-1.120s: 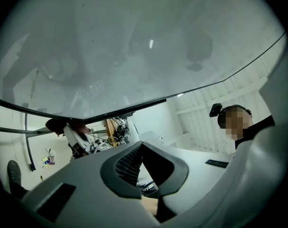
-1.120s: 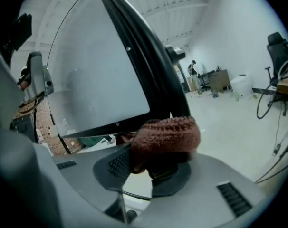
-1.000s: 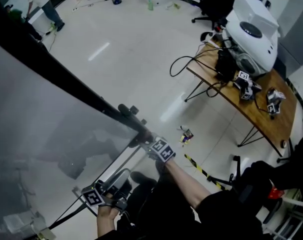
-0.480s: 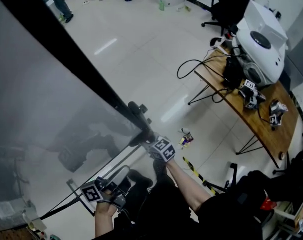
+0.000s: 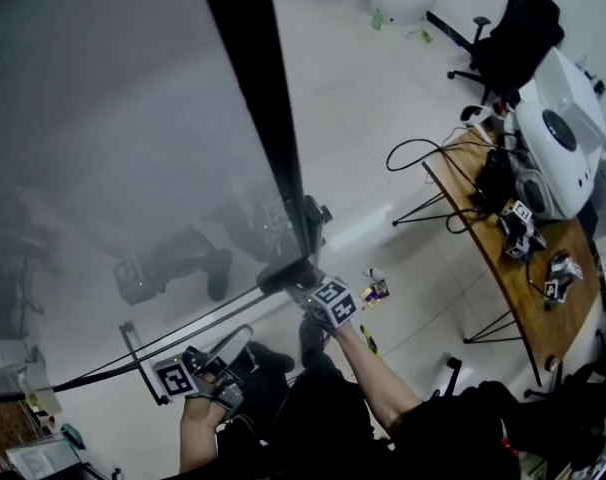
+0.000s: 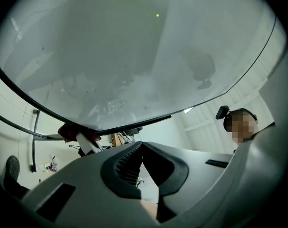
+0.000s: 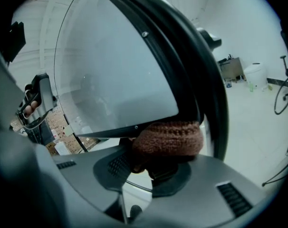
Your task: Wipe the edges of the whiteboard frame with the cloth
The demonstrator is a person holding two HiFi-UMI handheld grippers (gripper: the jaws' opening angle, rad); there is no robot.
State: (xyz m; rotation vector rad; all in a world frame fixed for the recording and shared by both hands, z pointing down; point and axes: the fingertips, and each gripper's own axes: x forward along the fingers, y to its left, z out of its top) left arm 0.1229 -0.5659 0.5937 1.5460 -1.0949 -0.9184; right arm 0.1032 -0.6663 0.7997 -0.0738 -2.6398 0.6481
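Head view. Whiteboard [image 5: 103,118] fills the 9 to 12 o'clock part. Its black frame [image 5: 263,98] runs from 12 o'clock down to a lower corner near centre. Right gripper [image 5: 301,286] reaches up to that corner from 5 o'clock, arm extended, probably so the side edge and bottom edge can both be reached from there. Left gripper [image 5: 228,348] hangs low at 7 o'clock, clear of the board. Desk [image 5: 523,268] at 3 o'clock, well apart.

Left gripper view. Jaws a narrow gap apart, nothing between them. They point up at the board's bottom edge without touching; this gripper looks idle, kept out of the wiping path.

Right gripper view. Jaws are clamped on a brown knitted cloth [image 7: 168,139], bunched above the jaws at 12 o'clock. Cloth presses against the frame's lower corner, where the bottom rail meets the upright. Judgement: wiping is under way at the corner, with much of the frame likely left.
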